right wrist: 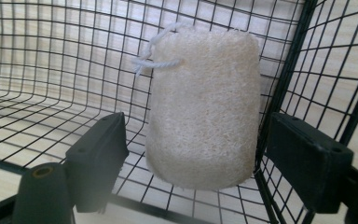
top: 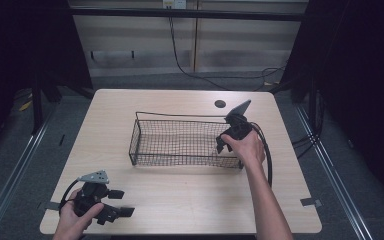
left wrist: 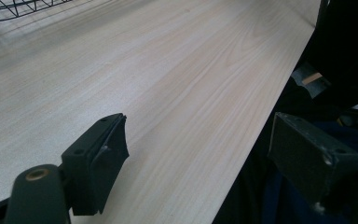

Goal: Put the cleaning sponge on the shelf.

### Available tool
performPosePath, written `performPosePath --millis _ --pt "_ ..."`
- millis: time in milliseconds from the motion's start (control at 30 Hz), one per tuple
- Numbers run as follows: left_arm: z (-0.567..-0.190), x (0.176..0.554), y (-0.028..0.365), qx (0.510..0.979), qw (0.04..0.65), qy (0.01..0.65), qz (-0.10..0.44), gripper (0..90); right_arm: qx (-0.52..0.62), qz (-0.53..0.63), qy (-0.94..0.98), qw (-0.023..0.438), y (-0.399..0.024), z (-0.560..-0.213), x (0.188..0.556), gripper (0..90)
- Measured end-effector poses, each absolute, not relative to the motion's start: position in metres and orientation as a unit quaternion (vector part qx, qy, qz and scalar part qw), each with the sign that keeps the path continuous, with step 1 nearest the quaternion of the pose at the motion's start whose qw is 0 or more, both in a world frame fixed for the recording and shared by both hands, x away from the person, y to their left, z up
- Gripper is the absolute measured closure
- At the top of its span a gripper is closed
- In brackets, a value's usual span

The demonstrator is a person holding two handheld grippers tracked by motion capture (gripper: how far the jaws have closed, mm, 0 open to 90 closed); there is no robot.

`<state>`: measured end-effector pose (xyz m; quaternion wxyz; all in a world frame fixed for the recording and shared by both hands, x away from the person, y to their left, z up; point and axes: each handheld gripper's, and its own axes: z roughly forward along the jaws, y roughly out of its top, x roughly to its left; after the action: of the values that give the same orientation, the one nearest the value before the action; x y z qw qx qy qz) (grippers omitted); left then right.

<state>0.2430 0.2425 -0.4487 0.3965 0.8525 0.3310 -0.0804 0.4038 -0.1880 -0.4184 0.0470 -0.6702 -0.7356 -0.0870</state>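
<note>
My right claw (right wrist: pixel 193 163) stands wide open over the wire basket (right wrist: pixel 51 93), gripping nothing; the loofah pad (right wrist: pixel 200 107) lies just ahead between my 2 jaws, untouched, against the basket's corner. I judge the drop-off done; next I must lift clear. No writing is readable.

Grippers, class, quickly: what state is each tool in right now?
Left tool: open, holding nothing, above the table.
Right tool: open inside the wire basket, loofah sponge between its jaws, not gripped.

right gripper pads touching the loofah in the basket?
Apart. In the right gripper view, mesh shows between each pad and the loofah; the right gripper is open around it inside the basket.
</note>
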Motion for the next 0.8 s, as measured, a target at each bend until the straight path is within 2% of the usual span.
performPosePath --millis 800 --pt "-0.449 0.243 0.242 0.853 0.396 0.331 -0.080 18.9 -0.623 -0.145 -0.767 0.040 -0.193 -0.393 0.390 22.0"
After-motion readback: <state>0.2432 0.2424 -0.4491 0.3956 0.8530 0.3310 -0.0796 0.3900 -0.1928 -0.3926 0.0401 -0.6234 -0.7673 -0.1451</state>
